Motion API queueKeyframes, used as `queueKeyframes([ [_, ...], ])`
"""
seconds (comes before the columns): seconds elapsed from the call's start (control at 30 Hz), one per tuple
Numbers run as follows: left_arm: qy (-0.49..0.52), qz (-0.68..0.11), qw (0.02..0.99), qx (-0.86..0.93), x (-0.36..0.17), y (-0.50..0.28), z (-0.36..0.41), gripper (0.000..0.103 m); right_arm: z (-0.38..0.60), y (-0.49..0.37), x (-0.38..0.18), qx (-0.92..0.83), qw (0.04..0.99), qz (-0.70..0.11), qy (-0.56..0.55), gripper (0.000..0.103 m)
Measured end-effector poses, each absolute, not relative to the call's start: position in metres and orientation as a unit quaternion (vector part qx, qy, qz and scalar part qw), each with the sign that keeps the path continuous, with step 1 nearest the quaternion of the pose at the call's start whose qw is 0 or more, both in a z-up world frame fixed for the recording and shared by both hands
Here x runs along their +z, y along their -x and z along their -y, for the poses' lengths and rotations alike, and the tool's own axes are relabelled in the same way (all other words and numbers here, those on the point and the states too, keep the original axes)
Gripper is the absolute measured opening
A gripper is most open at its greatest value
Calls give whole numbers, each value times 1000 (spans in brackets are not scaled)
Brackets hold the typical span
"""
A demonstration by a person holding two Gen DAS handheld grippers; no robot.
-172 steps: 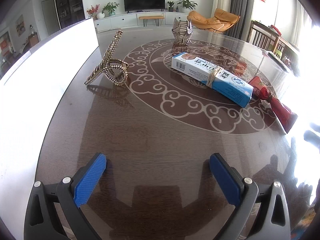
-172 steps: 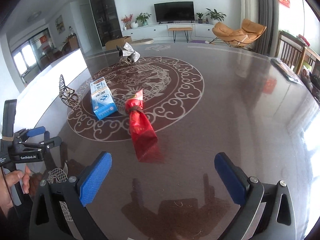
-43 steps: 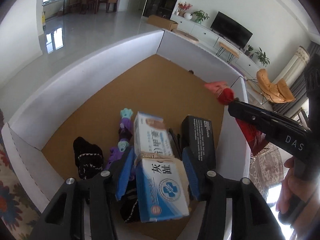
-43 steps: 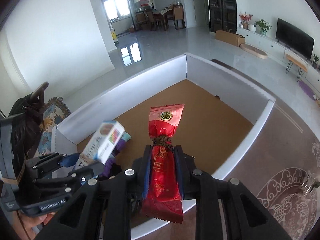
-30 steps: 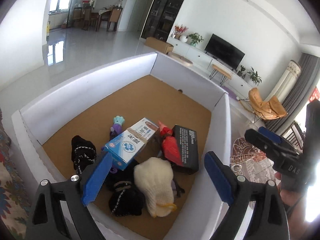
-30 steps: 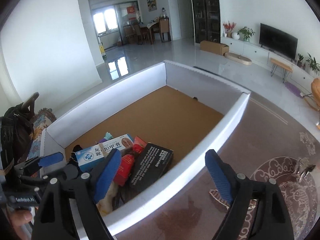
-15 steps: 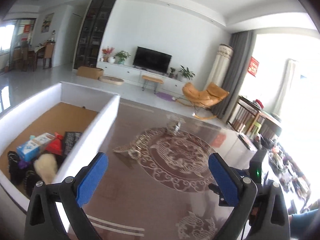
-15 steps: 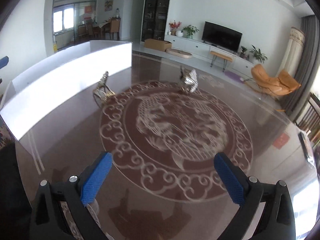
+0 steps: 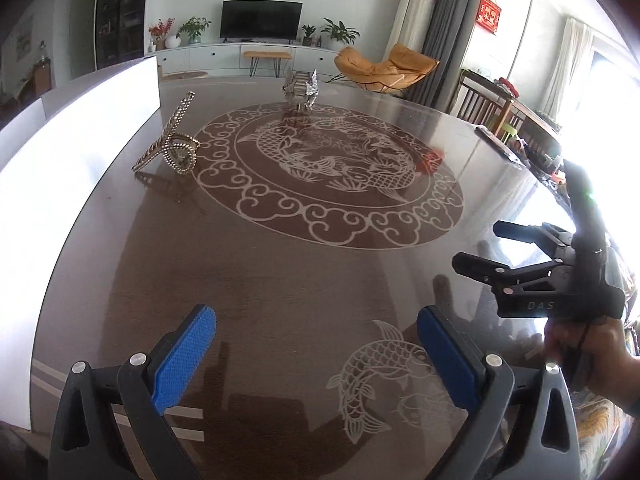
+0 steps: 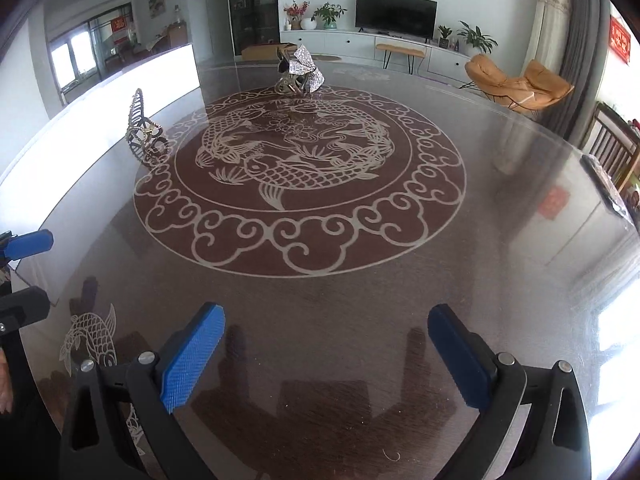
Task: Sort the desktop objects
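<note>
The left claw (image 9: 316, 354) is hovering above the dark table (image 9: 280, 280) with its blue pads (image 9: 182, 360) spread wide apart and nothing between them. The right claw (image 10: 326, 358) is likewise hovering over the table (image 10: 500, 240), its blue pads (image 10: 192, 356) spread wide and holding nothing.

Seen from the left claw, a rhinestone hair clip (image 9: 170, 142) is standing on the table well ahead and to the left, just outside the rim of the round fish medallion (image 9: 328, 172). A silver sequined bow clip (image 9: 300, 88) is sitting farther ahead, slightly left of the claw's centre line, at the far edge of the medallion. The white wall of the box (image 9: 72, 152) is running along the left side, just beyond the hair clip. The right claw (image 9: 496, 248) is appearing to the right of the left claw, gripped by the person's right hand (image 9: 588, 356).

Seen from the right claw, the rhinestone hair clip (image 10: 144, 136) is lying far ahead and well to the left, near the white box wall (image 10: 100, 120). The silver sequined bow clip (image 10: 298, 72) is sitting far ahead, slightly left of centre, at the medallion's (image 10: 300, 176) far rim. One blue pad of the left claw (image 10: 28, 242) is showing at the left edge. Both clips are lying well apart from either claw.
</note>
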State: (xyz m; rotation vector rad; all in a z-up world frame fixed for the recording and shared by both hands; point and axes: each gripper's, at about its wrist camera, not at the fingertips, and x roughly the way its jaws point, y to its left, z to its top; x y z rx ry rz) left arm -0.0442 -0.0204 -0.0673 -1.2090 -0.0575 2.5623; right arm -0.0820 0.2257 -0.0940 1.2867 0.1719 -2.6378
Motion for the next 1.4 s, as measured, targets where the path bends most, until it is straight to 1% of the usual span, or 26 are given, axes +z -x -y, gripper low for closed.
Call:
queueKeyframes([
  [0.27,427,35,108,897,-84,60,49,102,-212,82,-98,-887,110,-90,-438,102],
  [0.4,418,33,103,902,-85,58,52,102,-214,83,-99,-886,110,-80,-443,102],
  [0.57,418,10,96,904,-86,56,47,102,-220,86,-101,-881,114,-63,-455,102],
  [0.7,421,-13,87,903,-87,56,41,102,-222,86,-101,-881,110,-62,-456,103],
  [1.03,428,-39,80,900,-88,59,36,102,-223,87,-100,-881,110,-62,-456,103],
  [1.4,429,-39,79,899,-89,60,36,103,-223,87,-100,-881,110,-62,-456,103],
])
